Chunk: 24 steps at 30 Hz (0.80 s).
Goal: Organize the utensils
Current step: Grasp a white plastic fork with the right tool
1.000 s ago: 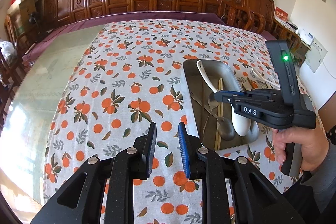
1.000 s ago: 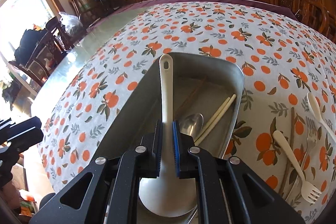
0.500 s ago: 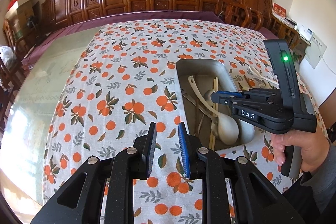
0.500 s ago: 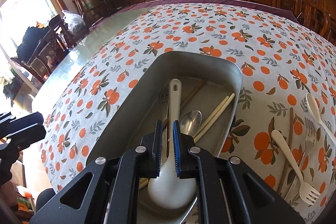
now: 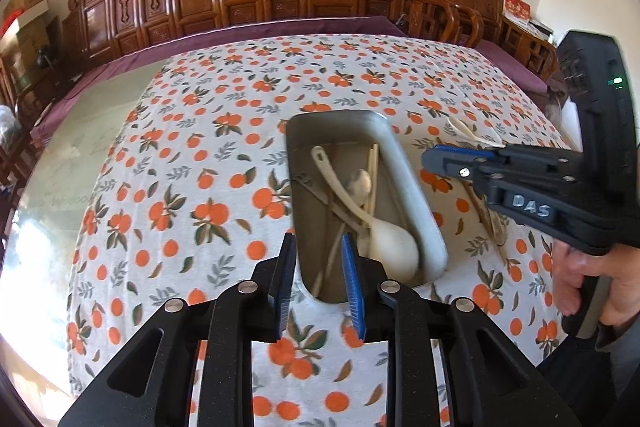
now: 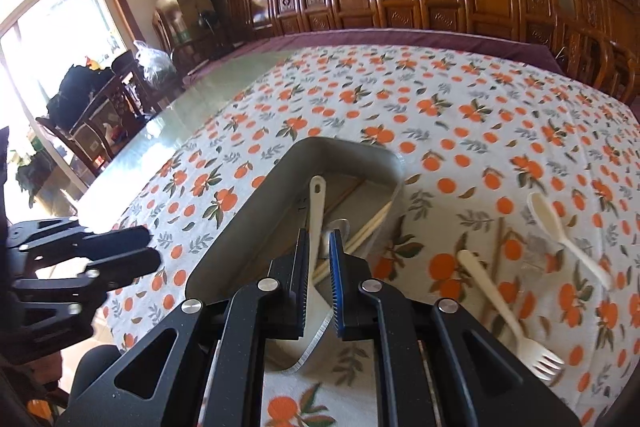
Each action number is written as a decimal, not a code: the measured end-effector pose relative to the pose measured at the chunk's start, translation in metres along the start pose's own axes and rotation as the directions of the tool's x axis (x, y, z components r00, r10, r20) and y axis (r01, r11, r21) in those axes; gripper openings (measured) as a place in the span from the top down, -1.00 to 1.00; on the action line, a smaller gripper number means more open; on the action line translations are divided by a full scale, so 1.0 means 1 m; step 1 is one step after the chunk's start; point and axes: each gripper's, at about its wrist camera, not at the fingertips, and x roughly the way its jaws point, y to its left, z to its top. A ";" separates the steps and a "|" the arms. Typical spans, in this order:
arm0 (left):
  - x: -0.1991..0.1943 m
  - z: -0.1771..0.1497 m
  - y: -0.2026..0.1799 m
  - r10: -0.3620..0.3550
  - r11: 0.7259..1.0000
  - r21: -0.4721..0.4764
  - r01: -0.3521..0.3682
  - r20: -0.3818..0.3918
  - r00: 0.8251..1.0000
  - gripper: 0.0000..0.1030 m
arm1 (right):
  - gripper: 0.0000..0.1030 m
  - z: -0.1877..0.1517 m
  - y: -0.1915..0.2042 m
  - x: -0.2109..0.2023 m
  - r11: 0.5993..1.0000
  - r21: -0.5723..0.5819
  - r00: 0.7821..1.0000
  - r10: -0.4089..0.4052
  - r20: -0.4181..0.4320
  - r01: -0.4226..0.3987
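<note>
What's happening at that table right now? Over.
Left gripper jaws just opening, empty. Right gripper shut, empty. Ladle in tray. Fork, spoon wait outside.

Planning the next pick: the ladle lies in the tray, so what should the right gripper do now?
Probably open the right gripper and swing it right toward the white fork. It is shut and empty, the ladle rests in the tray, and the fork and a white spoon lie loose on the tablecloth.
</note>
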 end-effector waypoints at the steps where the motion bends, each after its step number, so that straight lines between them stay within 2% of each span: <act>1: 0.001 0.001 -0.004 -0.001 1.000 0.005 0.001 0.001 1.000 0.44 | 0.77 -0.001 -0.004 -0.006 1.000 -0.003 1.000 -0.005 0.006 0.005; 5: 0.008 0.005 -0.022 -0.019 1.000 0.021 0.019 0.000 1.000 0.43 | 0.77 -0.009 -0.019 -0.024 1.000 0.001 1.000 -0.020 0.020 0.020; 16: 0.025 0.015 -0.071 -0.064 0.996 0.064 0.064 -0.003 0.998 -0.19 | 0.77 -0.034 -0.077 -0.054 0.993 0.001 0.993 -0.118 0.024 0.118; 19: 0.029 0.016 -0.079 -0.068 0.996 0.063 0.068 -0.002 0.998 -0.32 | 0.77 -0.039 -0.095 -0.054 0.990 -0.003 0.989 -0.143 0.027 0.143; 24: 0.036 0.017 -0.089 -0.071 0.996 0.053 0.071 -0.006 0.997 -0.37 | 0.77 -0.045 -0.119 -0.051 0.991 0.028 0.991 -0.132 0.028 0.132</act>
